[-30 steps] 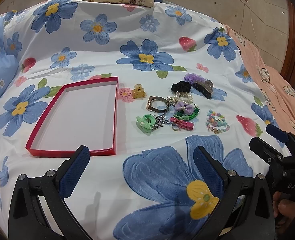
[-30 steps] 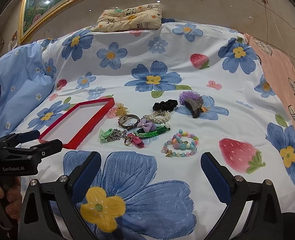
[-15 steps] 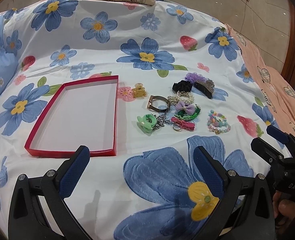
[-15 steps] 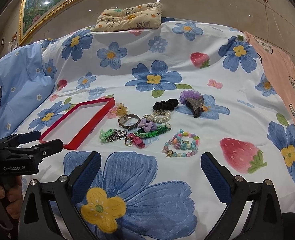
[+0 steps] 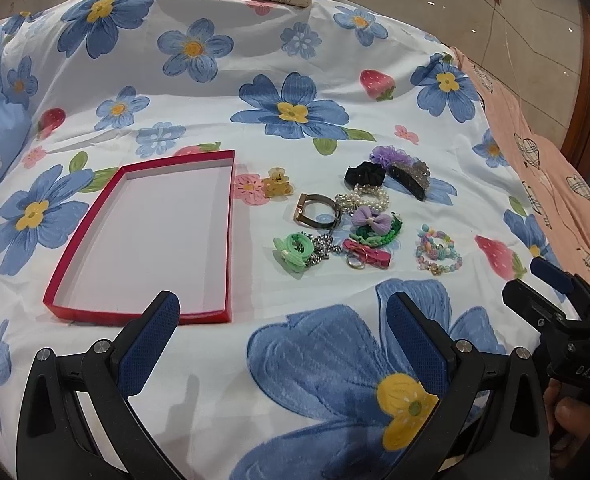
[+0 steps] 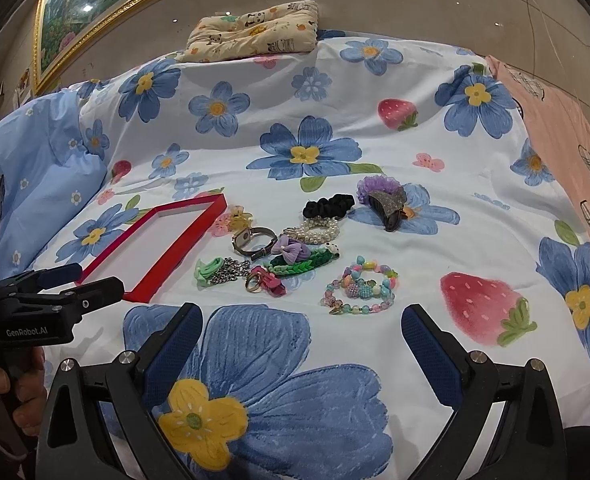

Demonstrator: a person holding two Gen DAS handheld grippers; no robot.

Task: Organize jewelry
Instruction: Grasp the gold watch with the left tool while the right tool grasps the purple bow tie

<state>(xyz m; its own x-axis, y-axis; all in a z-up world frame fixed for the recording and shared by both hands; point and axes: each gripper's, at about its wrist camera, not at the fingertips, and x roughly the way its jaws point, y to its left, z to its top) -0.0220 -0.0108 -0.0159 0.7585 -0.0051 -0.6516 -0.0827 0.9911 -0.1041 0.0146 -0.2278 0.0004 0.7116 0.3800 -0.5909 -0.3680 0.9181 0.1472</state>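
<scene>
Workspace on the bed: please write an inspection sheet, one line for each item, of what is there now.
Surface: floral bedsheet, lightly creased.
Job's things: red tray, nothing in it; beside it, loose on the sheet, yellow clip, watch, pearl bracelet, bead bracelet, black scrunchie, green clip.
Clutter: panda cushion at the far edge.
Grippers: left gripper and right gripper both open, holding nothing, short of the items.
Cables: nothing seen.
Surroundings: framed picture, peach blanket.

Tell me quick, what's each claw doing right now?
Left claw: open, holding nothing, above the sheet.
Right claw: open, holding nothing, short of the bracelet.
</scene>
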